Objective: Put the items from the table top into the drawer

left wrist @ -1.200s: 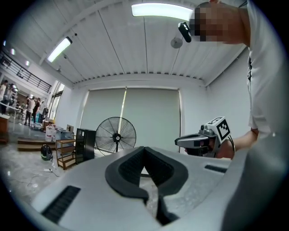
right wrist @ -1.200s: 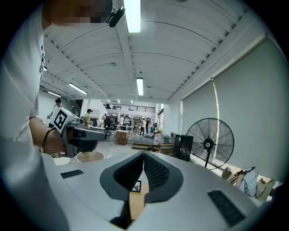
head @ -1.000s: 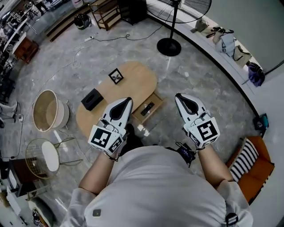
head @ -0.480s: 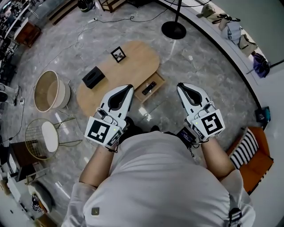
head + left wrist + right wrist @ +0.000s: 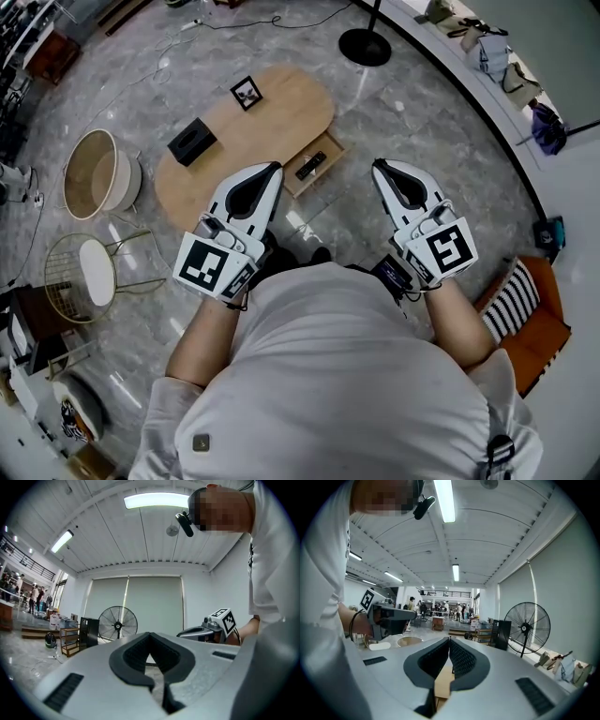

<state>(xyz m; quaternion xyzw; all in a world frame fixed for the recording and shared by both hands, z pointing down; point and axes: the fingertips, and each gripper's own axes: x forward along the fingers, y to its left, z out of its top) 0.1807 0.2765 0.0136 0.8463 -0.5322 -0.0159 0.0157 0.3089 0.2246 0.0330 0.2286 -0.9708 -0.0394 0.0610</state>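
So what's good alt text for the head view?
Seen from above, a person holds the left gripper and right gripper out, both shut and empty, over a grey floor. Ahead, an oval wooden table carries a black box and a small framed picture; its open drawer holds a slim dark object.

Head view: left gripper (image 5: pixel 270 170) hides part of the table (image 5: pixel 281 111) near edge; dark object (image 5: pixel 311 166) in drawer (image 5: pixel 334 147) too small to identify; fan stand (image 5: pixel 365 46) cropped at top.

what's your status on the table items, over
Shut and empty: left claw, right claw, short of table. On top: black box, picture frame; drawer open. No obstruction seen.
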